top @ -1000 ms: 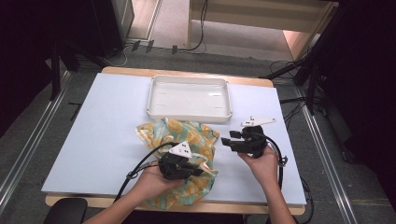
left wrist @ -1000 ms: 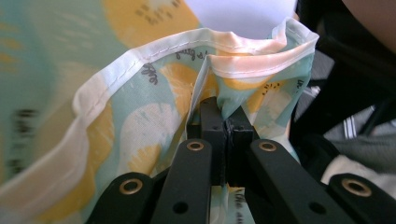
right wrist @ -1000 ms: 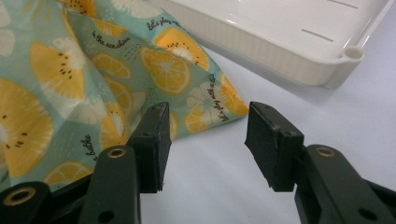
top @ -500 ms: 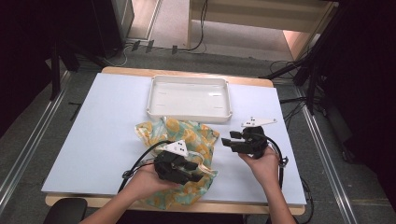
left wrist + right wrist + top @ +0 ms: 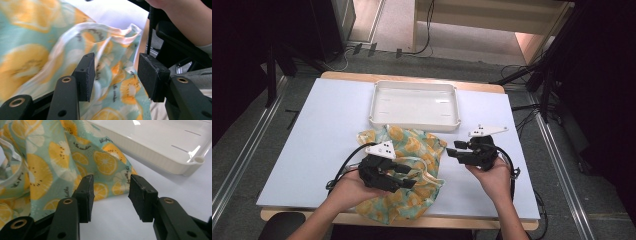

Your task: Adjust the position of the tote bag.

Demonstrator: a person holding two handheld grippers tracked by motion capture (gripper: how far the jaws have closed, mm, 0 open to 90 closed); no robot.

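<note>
- Since the earlier frame, your left hand-held gripper [image 5: 408, 176] had let go of the cloth [image 5: 422, 150] and lifted a little off it; its jaws had just been opening.
- In the left gripper view those jaws stood partly apart, with the cloth's pale hemmed edge [image 5: 112, 32] lying beyond the gap and neither pad pressing on it.
- Your right hand-held gripper [image 5: 454, 151] had stayed just off the cloth's right edge, and its jaws had just been closing somewhat.
- In the right gripper view its jaws were still fairly wide, with bare worktop [image 5: 117, 220] between them and a folded corner of the cloth just ahead of the pads, not touched.
- The cloth, teal with orange fruit slices, lay crumpled on the white worktop [image 5: 312, 130] near its front edge, partly under your left hand [image 5: 349, 190].
- The cloth's far edge sat just beside the front wall of the white tray [image 5: 414, 120]; you could not tell from the high view whether the two touched.
- The tray stood at the back middle of the worktop.
- Your right hand [image 5: 492, 175] held its hand-held gripper near the tray's front right corner.
</note>
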